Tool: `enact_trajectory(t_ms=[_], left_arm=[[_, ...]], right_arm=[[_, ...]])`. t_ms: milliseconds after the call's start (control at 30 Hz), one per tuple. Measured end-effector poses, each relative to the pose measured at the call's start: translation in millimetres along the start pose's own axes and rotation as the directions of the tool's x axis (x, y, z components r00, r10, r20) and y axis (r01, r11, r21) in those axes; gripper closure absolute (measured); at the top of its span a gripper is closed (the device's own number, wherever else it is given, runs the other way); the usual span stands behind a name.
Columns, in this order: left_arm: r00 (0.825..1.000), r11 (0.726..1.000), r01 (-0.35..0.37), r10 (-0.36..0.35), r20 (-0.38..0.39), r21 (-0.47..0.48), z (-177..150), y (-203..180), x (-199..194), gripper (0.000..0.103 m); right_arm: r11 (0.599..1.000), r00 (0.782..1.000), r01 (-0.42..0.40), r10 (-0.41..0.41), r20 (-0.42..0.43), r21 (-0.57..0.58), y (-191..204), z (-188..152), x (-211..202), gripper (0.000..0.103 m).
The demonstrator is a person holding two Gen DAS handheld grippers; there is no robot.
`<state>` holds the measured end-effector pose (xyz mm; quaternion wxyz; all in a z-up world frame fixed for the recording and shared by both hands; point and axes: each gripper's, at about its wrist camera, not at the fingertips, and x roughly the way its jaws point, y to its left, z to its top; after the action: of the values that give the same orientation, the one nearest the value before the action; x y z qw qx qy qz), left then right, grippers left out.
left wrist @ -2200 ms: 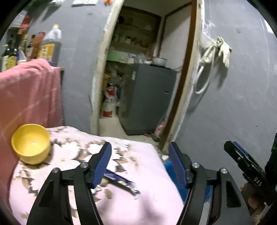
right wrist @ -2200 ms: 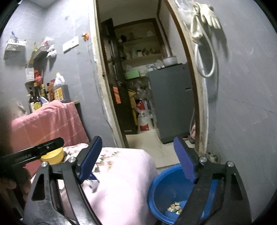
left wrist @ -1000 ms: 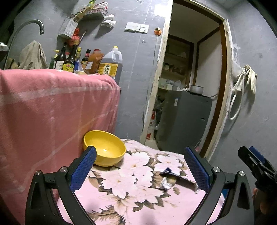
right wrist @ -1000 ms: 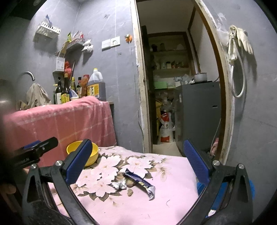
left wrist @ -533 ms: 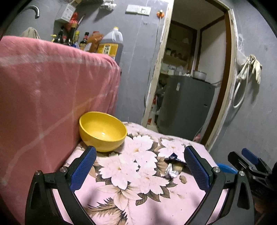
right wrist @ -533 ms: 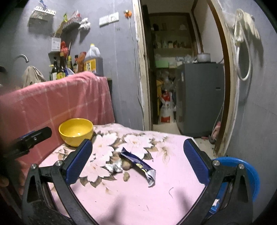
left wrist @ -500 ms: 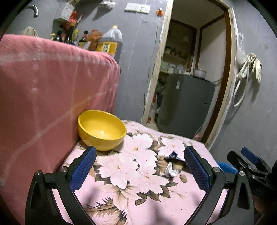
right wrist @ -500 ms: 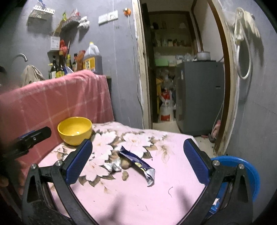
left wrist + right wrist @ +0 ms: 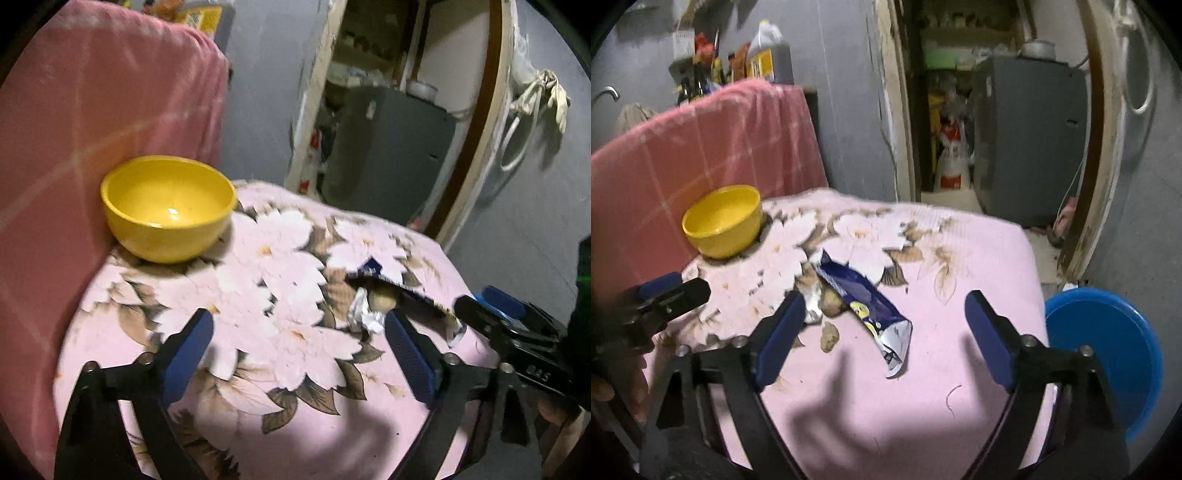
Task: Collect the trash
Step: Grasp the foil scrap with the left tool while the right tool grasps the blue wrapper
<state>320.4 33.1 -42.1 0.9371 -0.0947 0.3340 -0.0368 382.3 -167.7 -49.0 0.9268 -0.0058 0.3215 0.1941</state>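
Observation:
A torn blue snack wrapper (image 9: 862, 299) lies on the pink floral cloth (image 9: 960, 266); it also shows in the left wrist view (image 9: 402, 291). A crumpled silver foil scrap (image 9: 364, 314) lies beside it, with a brown nut-like bit (image 9: 831, 334) close by. My right gripper (image 9: 884, 321) is open, held low over the wrapper. My left gripper (image 9: 297, 345) is open, above the cloth just left of the foil. A blue basin (image 9: 1108, 354) sits on the floor to the right.
A yellow bowl (image 9: 168, 206) stands at the cloth's back left, against a pink draped cloth (image 9: 92, 110). Bottles (image 9: 768, 51) stand behind it. A doorway with a grey cabinet (image 9: 1027, 147) lies beyond. The grey wall is to the right.
Both grippers have tilted down and moved closer to the cloth and the trash. Their jaws have narrowed a little but stay open.

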Motion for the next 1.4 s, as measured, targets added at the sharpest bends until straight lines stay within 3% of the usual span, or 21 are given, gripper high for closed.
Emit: enact_trajectory(t_ms=[100, 233, 500, 700, 967, 1033, 1133, 1400], left_arm=[[0.999, 1.0, 0.014, -0.013, -0.048, 0.024, -1, -5, 11, 0.027], [0.993, 0.998, 0.047, -0.041, -0.112, 0.049, -3, -11, 24, 0.029], [0.979, 0.992, 0.088, -0.069, -0.191, 0.089, 0, -21, 47, 0.037], [0.971, 0.986, 0.12, -0.092, -0.22, 0.118, 5, -34, 62, 0.038], [0.963, 0.984, 0.104, -0.062, -0.263, 0.146, 14, -47, 84, 0.055], [0.96, 0.984, 0.112, -0.072, -0.269, 0.136, 16, -45, 86, 0.068], [0.959, 0.986, 0.117, -0.081, -0.272, 0.118, 18, -42, 85, 0.074], [0.966, 0.989, 0.122, -0.098, -0.241, 0.085, 15, -41, 71, 0.081]], right_arm=[[1.0, 0.996, -0.018, 0.016, -0.085, -0.016, 0, 0, 20, 0.026], [0.999, 0.986, -0.035, 0.031, -0.167, -0.024, 0, -3, 41, 0.042], [0.999, 0.984, -0.031, 0.025, -0.175, -0.03, -6, -3, 50, 0.078], [0.999, 0.987, -0.035, 0.038, -0.158, 0.024, -20, -2, 50, 0.08], [0.997, 0.988, -0.044, 0.053, -0.143, 0.066, -29, -3, 46, 0.08], [0.996, 0.989, -0.045, 0.055, -0.141, 0.072, -28, -4, 45, 0.081], [0.996, 0.988, -0.058, 0.068, -0.139, 0.074, -28, -5, 43, 0.082], [0.992, 0.99, -0.083, 0.093, -0.101, 0.099, -27, -7, 30, 0.082]])
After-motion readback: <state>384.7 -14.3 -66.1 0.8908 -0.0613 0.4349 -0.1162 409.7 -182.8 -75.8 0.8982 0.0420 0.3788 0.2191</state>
